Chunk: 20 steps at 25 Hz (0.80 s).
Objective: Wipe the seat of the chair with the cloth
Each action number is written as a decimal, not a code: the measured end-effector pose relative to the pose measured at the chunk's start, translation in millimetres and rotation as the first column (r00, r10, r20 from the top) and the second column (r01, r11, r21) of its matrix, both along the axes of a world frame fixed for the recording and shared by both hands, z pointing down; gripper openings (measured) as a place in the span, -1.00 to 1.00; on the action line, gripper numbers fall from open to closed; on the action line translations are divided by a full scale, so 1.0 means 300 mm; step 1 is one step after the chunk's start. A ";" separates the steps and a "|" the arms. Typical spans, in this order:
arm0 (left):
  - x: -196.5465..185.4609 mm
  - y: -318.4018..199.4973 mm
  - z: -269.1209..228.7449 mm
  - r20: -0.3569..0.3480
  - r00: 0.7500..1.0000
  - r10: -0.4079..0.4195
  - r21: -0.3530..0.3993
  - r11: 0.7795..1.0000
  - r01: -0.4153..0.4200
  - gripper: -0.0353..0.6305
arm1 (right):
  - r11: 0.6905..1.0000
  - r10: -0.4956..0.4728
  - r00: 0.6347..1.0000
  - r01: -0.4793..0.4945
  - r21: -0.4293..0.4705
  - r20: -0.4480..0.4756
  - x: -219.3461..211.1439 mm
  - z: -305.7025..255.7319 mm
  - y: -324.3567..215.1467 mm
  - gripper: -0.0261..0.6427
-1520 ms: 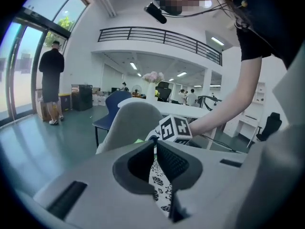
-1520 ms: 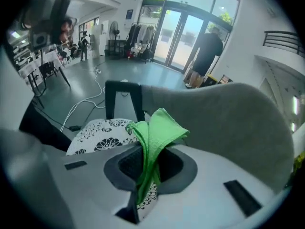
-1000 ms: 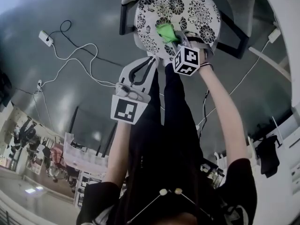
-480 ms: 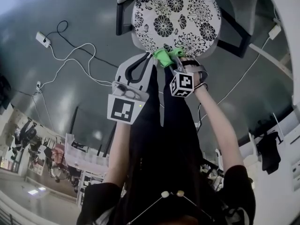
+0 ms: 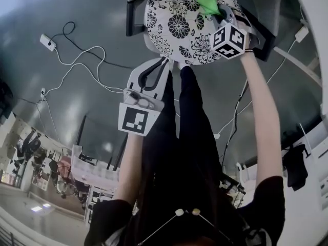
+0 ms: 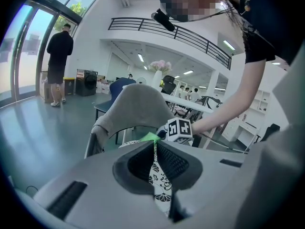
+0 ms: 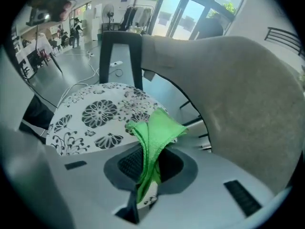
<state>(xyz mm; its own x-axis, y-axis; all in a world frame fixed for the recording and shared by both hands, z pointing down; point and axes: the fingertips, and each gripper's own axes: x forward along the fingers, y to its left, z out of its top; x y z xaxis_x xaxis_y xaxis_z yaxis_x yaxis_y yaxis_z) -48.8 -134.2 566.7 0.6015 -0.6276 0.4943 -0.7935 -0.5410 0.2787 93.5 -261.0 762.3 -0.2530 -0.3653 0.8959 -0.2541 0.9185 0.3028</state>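
Note:
The chair's round seat (image 5: 179, 24) is white with black flowers and has a grey backrest (image 7: 228, 89). My right gripper (image 5: 218, 10) is shut on the green cloth (image 5: 206, 2), holding it on the far right part of the seat, close to the backrest. In the right gripper view the cloth (image 7: 155, 132) sticks up folded out of the jaws, over the seat (image 7: 95, 116). My left gripper (image 5: 165, 64) hangs just short of the seat's near edge. Its jaws are shut with nothing in them. The left gripper view looks across the seat (image 6: 159, 187) to the cloth (image 6: 149, 137).
White cables (image 5: 77, 60) and a power strip (image 5: 46, 41) lie on the grey floor left of the chair. The chair's black frame (image 5: 256, 42) juts out at the right. A white table edge (image 5: 312, 19) runs along the right. A person (image 6: 59, 61) stands far off by glass doors.
My right gripper has carried the cloth from the seat's near edge across to its far right side by the backrest. The left gripper has stayed where it was.

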 end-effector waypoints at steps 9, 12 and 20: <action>0.016 0.022 0.003 0.000 1.000 -0.009 -0.003 1.000 0.009 -0.83 | 0.996 -0.027 0.998 0.023 -0.089 -0.049 0.114 0.067 0.128 -0.77; 0.012 0.016 -0.001 0.002 1.000 -0.014 -0.002 1.000 0.014 -0.83 | 0.986 -0.095 0.995 0.088 -0.142 -0.039 0.099 0.095 0.326 -0.77; 0.009 0.016 -0.013 -0.004 1.000 -0.022 0.005 1.000 0.022 -0.83 | 0.965 -0.114 0.994 0.111 -0.238 0.005 0.070 0.102 0.675 -0.77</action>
